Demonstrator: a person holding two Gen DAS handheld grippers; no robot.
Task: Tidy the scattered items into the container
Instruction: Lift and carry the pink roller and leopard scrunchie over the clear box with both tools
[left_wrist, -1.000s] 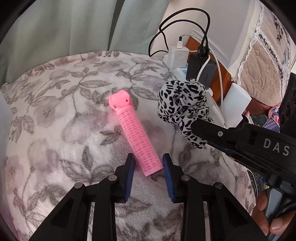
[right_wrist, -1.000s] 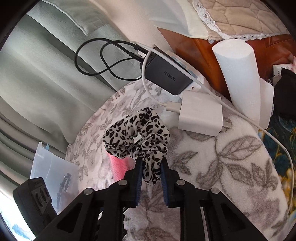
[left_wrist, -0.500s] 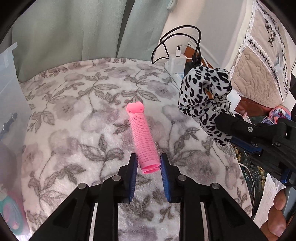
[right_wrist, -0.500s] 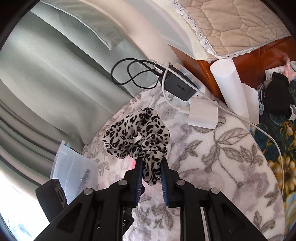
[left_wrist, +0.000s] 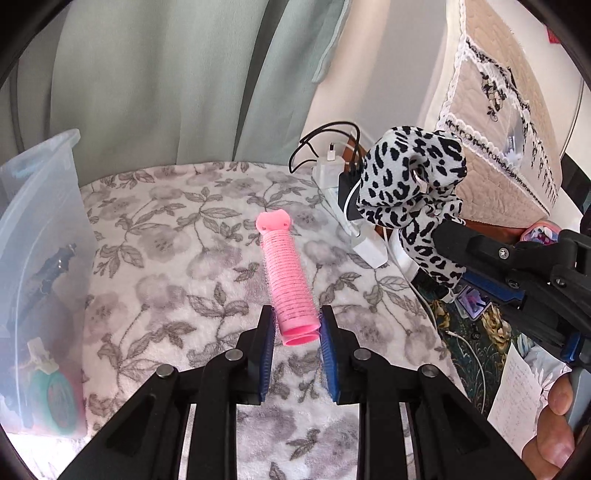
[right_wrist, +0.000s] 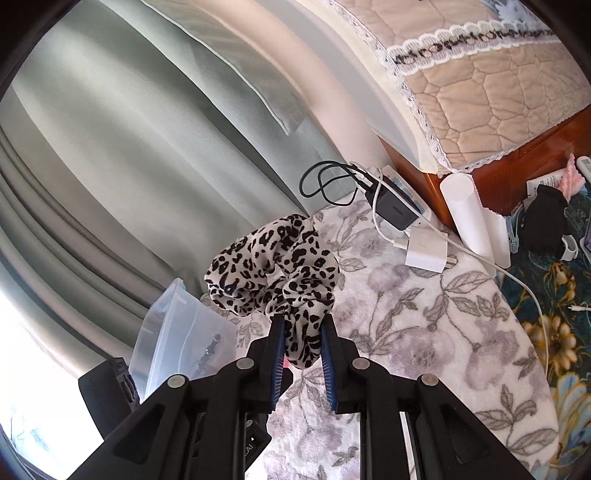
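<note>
My left tool (left_wrist: 296, 334) pinches the pink hair roller (left_wrist: 286, 280) above the flowery blanket (left_wrist: 177, 266), my right tool (right_wrist: 303, 341) pinches the spotted scrunchie (right_wrist: 273, 266), and the clear box (left_wrist: 40, 236) sits left.

Bright, soft daylight fills both views; white glare blows out the right wrist view at 8 o'clock; fisheye bending and black vignette ring the edges; focus stays sharp

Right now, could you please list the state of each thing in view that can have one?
Pink hair roller: lifted off the blanket, clamped in left tool.
Leopard scrunchie: held aloft, clamped in right tool.
Clear container: open, some items inside.
White charger: cable plugged in.
</note>
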